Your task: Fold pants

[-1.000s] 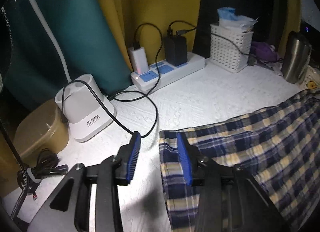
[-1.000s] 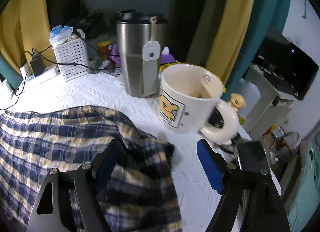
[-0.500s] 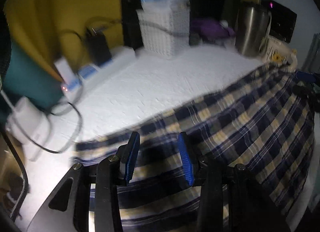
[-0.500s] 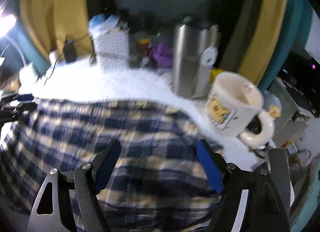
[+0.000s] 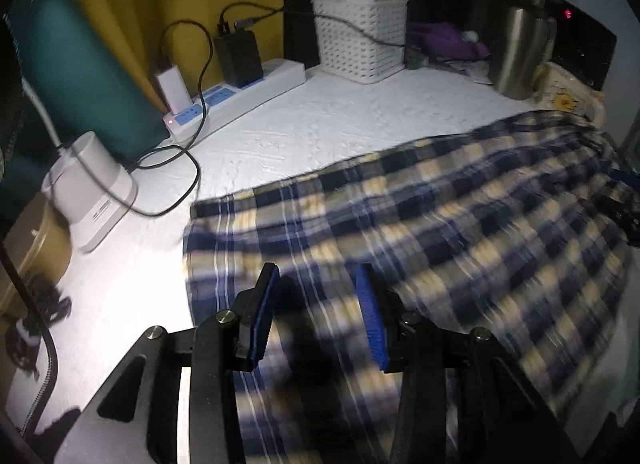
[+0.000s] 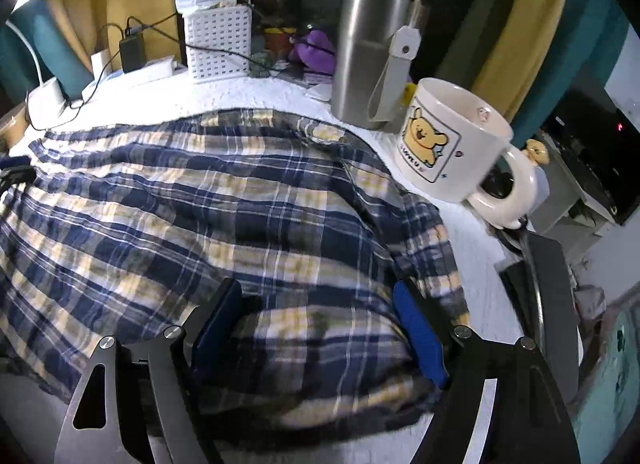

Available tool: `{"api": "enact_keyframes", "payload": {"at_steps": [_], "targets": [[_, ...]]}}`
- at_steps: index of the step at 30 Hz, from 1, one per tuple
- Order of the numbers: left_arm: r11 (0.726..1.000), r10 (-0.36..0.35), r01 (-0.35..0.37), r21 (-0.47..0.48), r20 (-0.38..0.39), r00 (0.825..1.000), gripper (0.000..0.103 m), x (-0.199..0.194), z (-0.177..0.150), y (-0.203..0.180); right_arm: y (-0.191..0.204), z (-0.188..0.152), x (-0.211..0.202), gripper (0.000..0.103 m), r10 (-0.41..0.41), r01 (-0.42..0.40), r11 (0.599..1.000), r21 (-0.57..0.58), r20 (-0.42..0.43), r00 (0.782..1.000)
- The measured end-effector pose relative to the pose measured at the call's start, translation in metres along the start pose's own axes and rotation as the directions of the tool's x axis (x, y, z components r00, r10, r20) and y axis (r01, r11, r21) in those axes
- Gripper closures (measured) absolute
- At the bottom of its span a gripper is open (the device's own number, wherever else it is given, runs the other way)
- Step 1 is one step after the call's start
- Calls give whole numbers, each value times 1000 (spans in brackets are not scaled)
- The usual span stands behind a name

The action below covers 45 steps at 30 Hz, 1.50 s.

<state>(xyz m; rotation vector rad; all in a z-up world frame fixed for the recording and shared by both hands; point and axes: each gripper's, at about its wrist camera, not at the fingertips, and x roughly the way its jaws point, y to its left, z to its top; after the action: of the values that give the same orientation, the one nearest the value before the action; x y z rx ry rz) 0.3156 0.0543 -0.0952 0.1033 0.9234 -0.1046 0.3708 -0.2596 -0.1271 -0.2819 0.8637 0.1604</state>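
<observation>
The pants (image 5: 440,223), plaid in navy, white and pale yellow, lie spread flat over the white textured counter (image 5: 340,119), filling the middle and lower right of the left wrist view and the middle and lower left of the right wrist view (image 6: 200,203). In the left wrist view the left hand-held gripper (image 5: 316,304) stands at the bottom centre over the near part of the cloth close to its left end, its blue pads partly apart with plaid showing in the gap; the blur hides whether they touch the fabric. In the right wrist view the right hand-held gripper (image 6: 316,328) is spread wide at the bottom centre, a bunched hump of the pants' right end lying between its fingers, not pinched. Just beyond that end stand a white bear mug (image 6: 452,143) and a steel tumbler (image 6: 368,55). Further back sit a white perforated basket (image 5: 360,39), a power strip (image 5: 240,95) with chargers plugged in, and a white lamp base (image 5: 92,183) at the left.
</observation>
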Motion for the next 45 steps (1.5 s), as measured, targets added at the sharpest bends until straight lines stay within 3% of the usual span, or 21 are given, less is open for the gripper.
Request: {"api": "enact_keyframes", "payload": {"at_steps": [4,8,11,20,23,28,33,38,40,41,45], "targets": [[999,-36,37,-16,40,999,63,-29,-16,-14,1,-5,-17,23,-4,3,1000,22,26,1000],[994,-86,91,-55,83,993,49,-48,-28,-28,3,-12,-31,23,-3,1,999,36,48,999],[989,-127,134,-66,102,987,45,-59,-41,-42,4,-17,-39,15,1,-4,999,42,59,998],[977,-212,211,25,59,975,44,-70,-79,-91,7,-38,-55,13,18,-23,998,66,73,997],[975,-212,207,79,56,976,44,-77,-92,-107,11,-45,-60,13,69,-77,993,87,93,993],[974,-185,177,141,43,982,44,-80,-108,-121,36,-54,-60,13,123,-125,992,23,81,989],[973,-84,71,218,49,995,44,-73,-117,-132,42,-60,-60,13,135,-137,990,19,75,988],[968,-60,47,247,44,997,45,-62,-119,-136,40,-64,-63,13,139,-141,990,28,81,987],[970,-77,63,236,51,996,61,-62,-119,-134,41,-67,-64,13,146,-148,989,27,82,986],[970,-87,75,230,45,995,76,-63,-119,-134,41,-68,-64,13,149,-151,988,27,81,986],[973,-68,57,226,44,997,93,-65,-122,-139,45,-71,-64,13,159,-161,987,19,76,984]]}}
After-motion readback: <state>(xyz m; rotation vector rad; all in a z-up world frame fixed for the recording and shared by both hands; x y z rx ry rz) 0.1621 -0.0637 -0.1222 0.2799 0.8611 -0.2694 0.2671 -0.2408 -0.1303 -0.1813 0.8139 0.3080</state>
